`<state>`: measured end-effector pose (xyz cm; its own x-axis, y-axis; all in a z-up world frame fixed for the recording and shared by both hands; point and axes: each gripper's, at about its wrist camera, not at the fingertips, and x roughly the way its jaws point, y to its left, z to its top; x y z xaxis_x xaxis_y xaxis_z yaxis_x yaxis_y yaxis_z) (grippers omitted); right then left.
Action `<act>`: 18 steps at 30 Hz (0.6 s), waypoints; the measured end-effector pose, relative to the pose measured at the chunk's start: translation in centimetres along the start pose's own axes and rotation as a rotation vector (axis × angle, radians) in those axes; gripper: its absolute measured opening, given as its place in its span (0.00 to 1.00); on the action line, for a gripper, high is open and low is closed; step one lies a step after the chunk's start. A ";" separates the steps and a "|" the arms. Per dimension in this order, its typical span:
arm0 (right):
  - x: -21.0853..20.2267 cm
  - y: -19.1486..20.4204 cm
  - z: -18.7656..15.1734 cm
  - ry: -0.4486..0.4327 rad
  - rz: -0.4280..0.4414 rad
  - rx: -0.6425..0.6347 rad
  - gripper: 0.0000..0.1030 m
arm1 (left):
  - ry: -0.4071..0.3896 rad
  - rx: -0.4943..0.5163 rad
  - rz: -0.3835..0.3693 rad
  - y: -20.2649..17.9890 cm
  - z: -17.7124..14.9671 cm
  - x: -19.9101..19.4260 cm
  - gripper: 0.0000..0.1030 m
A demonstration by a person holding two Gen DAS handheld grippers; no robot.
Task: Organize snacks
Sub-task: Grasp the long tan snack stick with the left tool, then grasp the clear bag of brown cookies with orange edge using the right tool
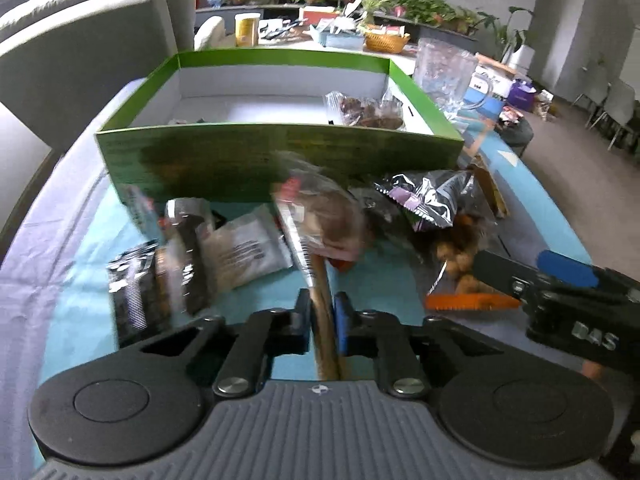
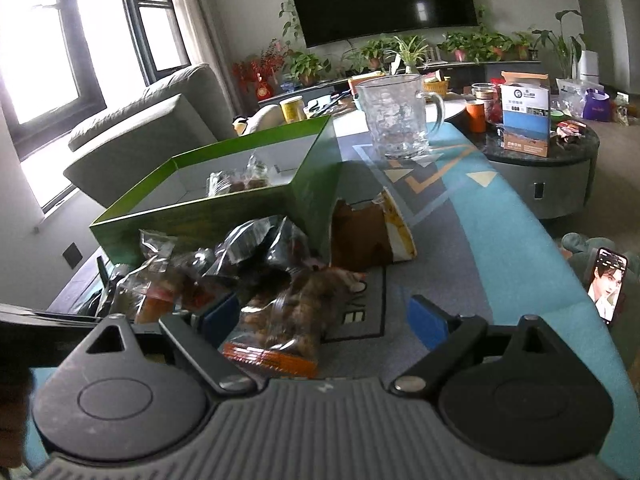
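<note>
My left gripper (image 1: 323, 320) is shut on the lower edge of a clear packet of brown snack (image 1: 320, 220), which stands up blurred in front of the green box (image 1: 280, 152). The box is open-topped with a white inside and holds one clear packet of dark snacks (image 1: 360, 110). Loose packets lie before it: black (image 1: 132, 288), white (image 1: 244, 252) and silver (image 1: 428, 200). My right gripper (image 2: 324, 316) is open over an orange-edged packet of nuts (image 2: 280, 320). That packet lies near its left pad and well clear of its right pad. The same right gripper (image 1: 532, 274) reaches in from the right.
A glass mug (image 2: 394, 116) stands on the blue patterned cloth behind the green box (image 2: 192, 216). A torn brown and yellow carton (image 2: 372, 236) leans against the box's corner. A grey sofa (image 2: 140, 128) is at the left, a round side table (image 2: 540, 172) and a phone (image 2: 608, 284) at the right.
</note>
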<state>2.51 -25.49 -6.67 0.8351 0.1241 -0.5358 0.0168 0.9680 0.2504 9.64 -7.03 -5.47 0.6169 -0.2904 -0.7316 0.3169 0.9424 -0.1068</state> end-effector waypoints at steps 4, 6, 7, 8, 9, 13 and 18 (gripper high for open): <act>0.5 1.0 -0.4 0.023 0.014 -0.024 0.66 | -0.033 -0.021 -0.026 1.0 -0.2 -1.8 0.09; 0.9 1.5 -0.6 0.038 0.024 -0.028 0.66 | -0.053 -0.024 -0.028 1.5 -0.1 -2.4 0.09; 1.2 1.9 -0.7 0.045 0.025 -0.034 0.66 | -0.063 -0.029 -0.029 1.8 -0.2 -2.8 0.09; 1.4 2.2 -0.7 0.048 0.020 -0.041 0.66 | -0.071 -0.036 -0.033 2.0 -0.2 -3.1 0.09; 1.6 2.4 -0.7 0.051 0.012 -0.050 0.66 | -0.078 -0.045 -0.038 2.3 -0.2 -3.4 0.09; 1.7 3.6 -0.9 0.078 0.044 -0.076 0.66 | -0.105 -0.078 -0.038 3.4 -0.2 -4.3 0.09; 0.6 5.5 -1.5 0.124 0.247 -0.098 0.66 | -0.138 -0.128 -0.031 5.0 0.2 -5.1 0.09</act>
<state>2.26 -19.75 -6.87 0.7338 0.3788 -0.5640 -0.2371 0.9207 0.3099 8.17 -0.89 -2.14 0.7038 -0.3314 -0.6284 0.2489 0.9435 -0.2188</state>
